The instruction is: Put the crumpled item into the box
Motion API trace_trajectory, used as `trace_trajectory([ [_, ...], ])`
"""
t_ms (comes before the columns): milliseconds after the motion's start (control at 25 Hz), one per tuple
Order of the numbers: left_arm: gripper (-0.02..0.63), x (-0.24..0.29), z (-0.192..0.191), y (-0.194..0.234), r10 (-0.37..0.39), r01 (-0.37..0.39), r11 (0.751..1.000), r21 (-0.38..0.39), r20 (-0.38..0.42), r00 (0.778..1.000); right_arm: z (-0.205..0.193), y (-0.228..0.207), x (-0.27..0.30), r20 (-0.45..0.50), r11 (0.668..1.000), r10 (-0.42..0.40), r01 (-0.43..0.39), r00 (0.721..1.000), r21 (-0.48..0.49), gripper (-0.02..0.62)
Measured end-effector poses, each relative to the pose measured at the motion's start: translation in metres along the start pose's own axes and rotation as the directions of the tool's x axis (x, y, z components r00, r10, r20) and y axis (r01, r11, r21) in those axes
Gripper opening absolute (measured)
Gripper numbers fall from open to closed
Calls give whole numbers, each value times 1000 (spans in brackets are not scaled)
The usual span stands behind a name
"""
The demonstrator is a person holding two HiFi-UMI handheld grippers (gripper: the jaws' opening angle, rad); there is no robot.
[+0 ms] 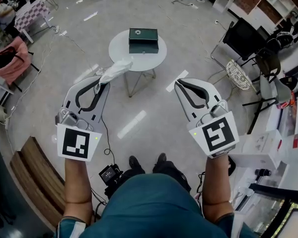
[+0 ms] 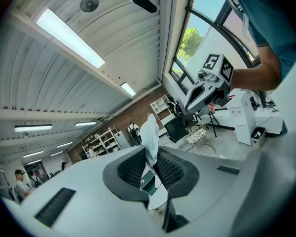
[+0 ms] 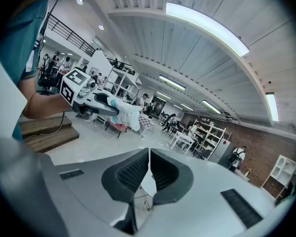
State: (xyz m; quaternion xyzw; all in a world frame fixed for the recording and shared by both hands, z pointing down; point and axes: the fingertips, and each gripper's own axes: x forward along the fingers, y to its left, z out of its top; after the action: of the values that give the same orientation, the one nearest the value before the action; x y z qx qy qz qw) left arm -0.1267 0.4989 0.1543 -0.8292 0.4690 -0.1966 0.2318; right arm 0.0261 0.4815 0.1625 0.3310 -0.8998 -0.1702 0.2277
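**Crumpled item in the air, box on the table**

The left gripper (image 1: pixel 103 83) is clenched on a white crumpled item (image 1: pixel 115 69), which sticks out past its jaws above the floor, near the edge of the round white table (image 1: pixel 120 51). The dark green box (image 1: pixel 143 39) sits on that table. The right gripper (image 1: pixel 181 85) hangs alongside, jaws pressed together with nothing between them.
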Motion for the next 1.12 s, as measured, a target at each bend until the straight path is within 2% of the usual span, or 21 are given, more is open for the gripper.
trace_trajectory([
  [360, 60, 30, -17, 8, 21, -21, 1000, -10, -29, 999, -16, -30, 29, 18, 1000, 2, -2, 1000, 0, 40],
  [600, 60, 73, -17, 10, 54, -54, 999, 0, -91, 994, -33, -73, 57, 61, 998, 62, -63, 996, -1, 40],
  [760, 60, 103, -14, 15, 83, -83, 997, 1, -122, 989, -45, -104, 74, 64, 994, 100, -102, 993, 33, 40],
  [920, 60, 134, -12, 19, 111, -112, 994, 5, -150, 982, -57, -134, 91, 102, 991, 137, -137, 985, -13, 40],
  [1120, 59, 170, -12, 20, 144, -145, 989, 7, -181, 973, -72, -168, 109, 127, 984, 177, -175, 976, -26, 40],
])
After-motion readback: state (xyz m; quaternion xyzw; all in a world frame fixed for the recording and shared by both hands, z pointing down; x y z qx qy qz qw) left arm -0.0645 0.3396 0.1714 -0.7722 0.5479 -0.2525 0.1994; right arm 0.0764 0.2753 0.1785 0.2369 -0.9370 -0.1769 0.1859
